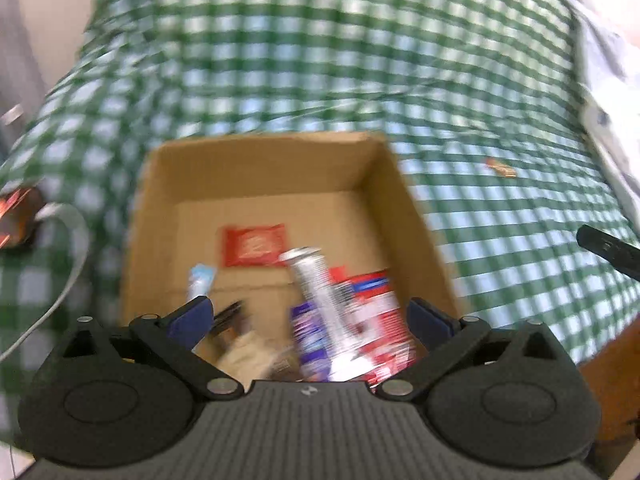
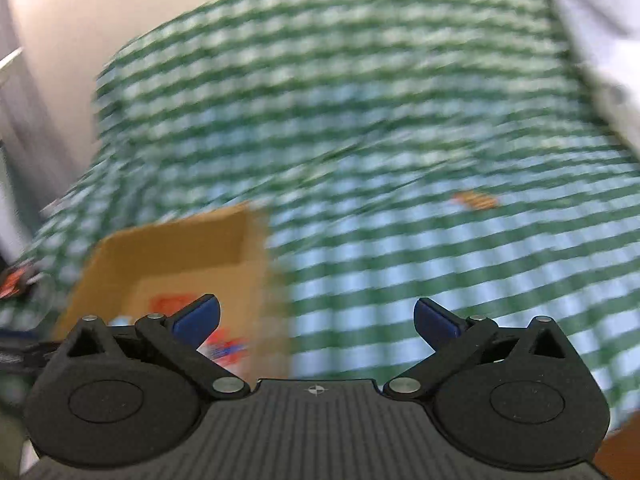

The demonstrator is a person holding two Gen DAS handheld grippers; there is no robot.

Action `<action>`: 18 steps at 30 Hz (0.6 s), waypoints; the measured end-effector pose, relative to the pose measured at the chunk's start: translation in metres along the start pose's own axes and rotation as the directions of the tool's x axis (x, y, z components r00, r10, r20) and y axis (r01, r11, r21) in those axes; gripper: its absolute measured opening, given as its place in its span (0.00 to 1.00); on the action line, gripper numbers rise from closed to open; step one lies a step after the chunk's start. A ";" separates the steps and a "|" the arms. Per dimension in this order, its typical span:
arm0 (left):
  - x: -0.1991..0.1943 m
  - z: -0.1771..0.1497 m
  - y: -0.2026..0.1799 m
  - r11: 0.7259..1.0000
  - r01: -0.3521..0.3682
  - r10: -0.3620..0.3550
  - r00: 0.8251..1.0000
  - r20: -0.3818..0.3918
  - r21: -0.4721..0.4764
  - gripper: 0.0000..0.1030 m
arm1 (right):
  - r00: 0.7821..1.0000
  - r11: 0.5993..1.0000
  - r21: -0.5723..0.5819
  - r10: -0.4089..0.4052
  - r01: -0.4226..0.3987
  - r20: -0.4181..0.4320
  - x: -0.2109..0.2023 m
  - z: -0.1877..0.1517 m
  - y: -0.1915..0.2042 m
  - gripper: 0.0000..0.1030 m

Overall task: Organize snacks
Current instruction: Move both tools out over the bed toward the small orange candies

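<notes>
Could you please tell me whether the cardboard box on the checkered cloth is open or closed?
Open: the cardboard box shows its inside walls and floor, with a red packet and other snacks inside.

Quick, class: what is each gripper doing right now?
Left gripper: open, empty, over the cardboard box.
Right gripper: open, empty, above the checked tablecloth.

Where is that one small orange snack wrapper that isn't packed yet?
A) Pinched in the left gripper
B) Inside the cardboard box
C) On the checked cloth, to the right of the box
C: the orange wrapper lies alone on the green checked cloth, outside the cardboard box.
</notes>
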State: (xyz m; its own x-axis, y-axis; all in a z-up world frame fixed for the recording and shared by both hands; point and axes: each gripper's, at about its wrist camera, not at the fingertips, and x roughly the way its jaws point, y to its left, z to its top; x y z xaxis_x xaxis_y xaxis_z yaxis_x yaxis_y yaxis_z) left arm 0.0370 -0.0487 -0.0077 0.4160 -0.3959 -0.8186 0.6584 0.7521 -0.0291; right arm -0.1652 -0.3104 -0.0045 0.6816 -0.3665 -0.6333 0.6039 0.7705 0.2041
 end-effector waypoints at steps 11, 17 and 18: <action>0.087 0.078 -0.184 0.966 0.179 -0.179 0.984 -0.017 0.185 1.00 | 0.915 0.894 0.222 -0.404 0.389 0.021 0.073 0.005 -0.182 0.99; 0.171 0.090 -0.244 0.963 0.193 -0.186 0.981 -0.054 0.186 1.00 | 0.900 0.896 0.147 -0.432 0.420 0.063 0.139 -0.009 -0.226 0.99; 0.183 0.091 -0.250 0.965 0.175 -0.169 0.984 -0.049 0.195 1.00 | 0.899 0.898 0.123 -0.433 0.423 0.072 0.149 -0.012 -0.231 0.99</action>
State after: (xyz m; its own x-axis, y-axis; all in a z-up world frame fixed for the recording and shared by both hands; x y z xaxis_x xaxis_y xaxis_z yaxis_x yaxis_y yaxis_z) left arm 0.0054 -0.3574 -0.0979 0.2676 -0.4907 -0.8292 0.8307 0.5535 -0.0595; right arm -0.2079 -0.5371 -0.1552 0.3809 -0.7005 -0.6034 0.8812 0.4727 0.0076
